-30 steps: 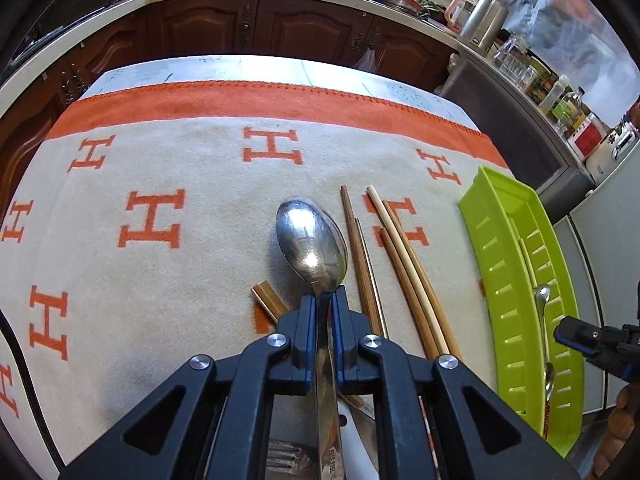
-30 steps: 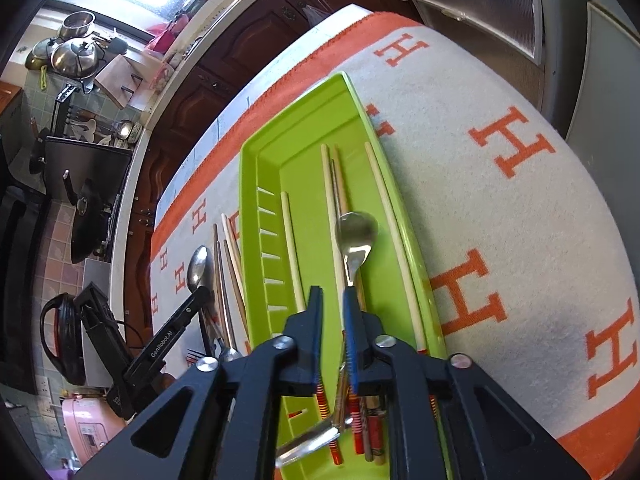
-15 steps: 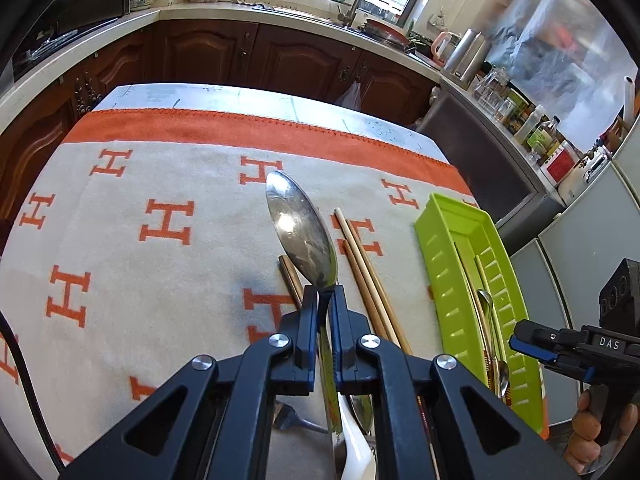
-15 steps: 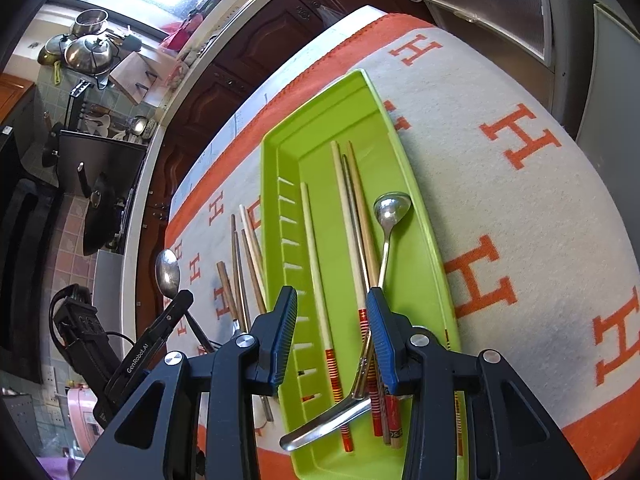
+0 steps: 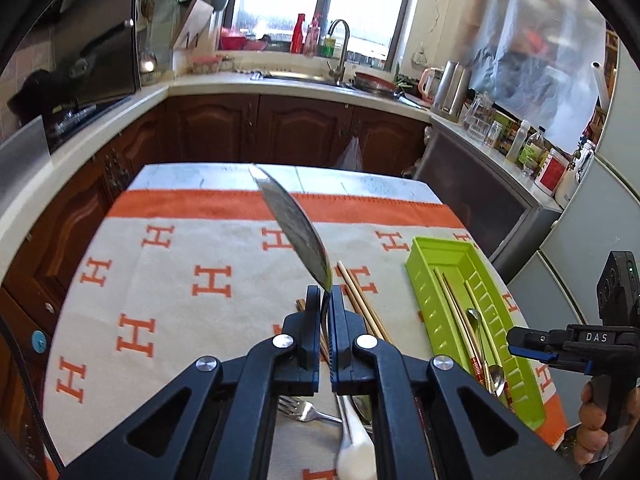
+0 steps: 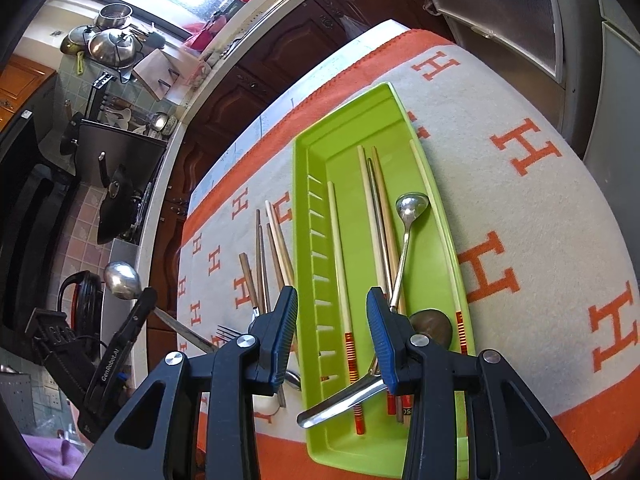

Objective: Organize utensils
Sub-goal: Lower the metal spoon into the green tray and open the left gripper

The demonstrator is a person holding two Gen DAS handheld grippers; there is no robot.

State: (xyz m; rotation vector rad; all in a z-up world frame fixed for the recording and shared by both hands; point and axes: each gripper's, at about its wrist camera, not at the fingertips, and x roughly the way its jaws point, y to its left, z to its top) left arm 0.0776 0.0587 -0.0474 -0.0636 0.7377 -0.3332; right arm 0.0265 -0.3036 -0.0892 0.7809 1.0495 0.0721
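My left gripper (image 5: 325, 298) is shut on a large steel spoon (image 5: 294, 227) and holds it high above the cloth, bowl tilted up and away. It shows in the right wrist view (image 6: 120, 279) at the far left. My right gripper (image 6: 332, 308) is open and empty above the near end of the green tray (image 6: 316, 240). The tray (image 5: 430, 304) holds several chopsticks (image 6: 370, 208) and two spoons, one a small steel spoon (image 6: 410, 208). Loose chopsticks (image 6: 276, 248) and a fork (image 5: 304, 410) lie on the cloth left of the tray.
An orange-and-cream patterned cloth (image 5: 180, 256) covers the table. A white spoon (image 5: 354, 444) lies near the fork under my left gripper. Dark wooden cabinets (image 5: 280, 128) and a counter with a sink stand behind the table. A grey appliance (image 5: 480, 196) stands at the right.
My left gripper has lifted the large spoon off the cloth and tilted up. My right gripper has opened, let go of the small spoon into the tray, and drawn back.
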